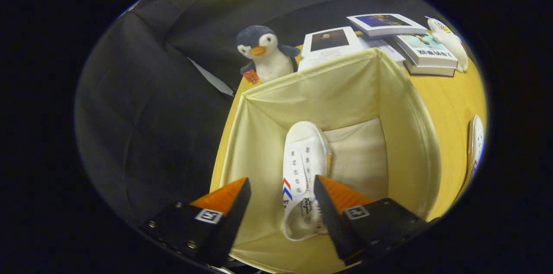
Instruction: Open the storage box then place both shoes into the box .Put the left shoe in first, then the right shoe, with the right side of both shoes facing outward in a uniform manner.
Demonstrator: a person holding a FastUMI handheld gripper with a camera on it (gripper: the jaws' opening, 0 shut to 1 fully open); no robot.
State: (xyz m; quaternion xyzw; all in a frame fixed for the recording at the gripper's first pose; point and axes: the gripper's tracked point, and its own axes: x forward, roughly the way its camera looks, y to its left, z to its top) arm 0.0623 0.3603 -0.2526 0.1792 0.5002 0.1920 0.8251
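Observation:
A cream fabric storage box stands open on the wooden table, seen from above. A white sneaker with a red and blue chevron lies on its side on the box floor, toe pointing away. My gripper hovers above the box with its fingers spread wide; the shoe shows between and below them, touched by neither finger. A second white shoe rests on the table to the right of the box.
A plush penguin stands just behind the box. Several books and a white soft toy lie on the table beyond the box to the right. The black booth cloth hangs on the left.

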